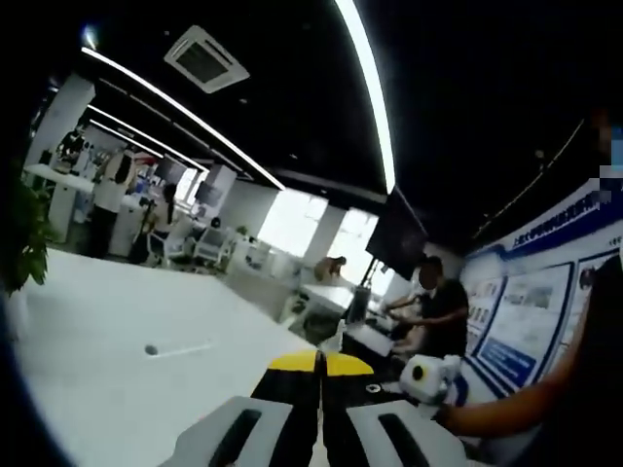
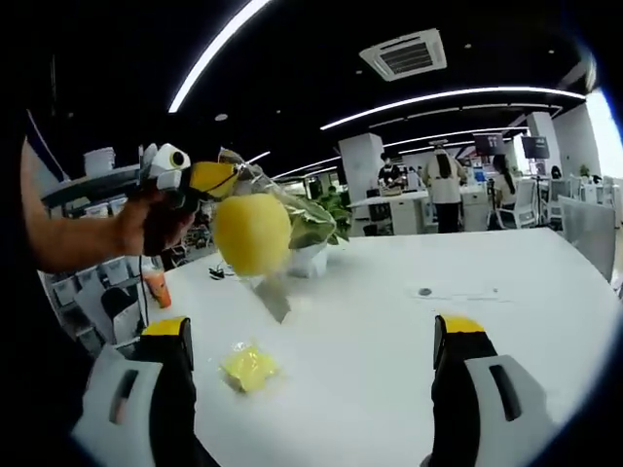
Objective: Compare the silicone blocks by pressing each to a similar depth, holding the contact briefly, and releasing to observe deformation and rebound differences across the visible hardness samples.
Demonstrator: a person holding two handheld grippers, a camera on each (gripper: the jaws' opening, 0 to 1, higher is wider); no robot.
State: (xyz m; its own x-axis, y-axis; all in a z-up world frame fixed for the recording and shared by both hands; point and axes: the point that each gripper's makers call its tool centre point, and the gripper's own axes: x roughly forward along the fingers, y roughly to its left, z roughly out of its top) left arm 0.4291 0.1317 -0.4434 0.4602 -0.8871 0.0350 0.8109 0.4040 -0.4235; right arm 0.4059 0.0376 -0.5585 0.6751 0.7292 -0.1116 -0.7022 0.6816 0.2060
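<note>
Silicone blocks number two in the right gripper view: a large yellow block [image 2: 252,232] inside a clear bag [image 2: 282,209] is held up above the white table [image 2: 389,321], and a small yellow block [image 2: 249,367] lies on the table near the left. The bag is pinched by the left gripper [image 2: 216,179], gripped in a hand [image 2: 146,226]. Beyond it a potted plant [image 2: 326,229] is seen. The right gripper [image 2: 311,336] is spread wide with nothing between its jaws. In the left gripper view the left gripper [image 1: 320,362] is seen with tips pressed together. One person [image 1: 440,313] is seen at a far desk.
</note>
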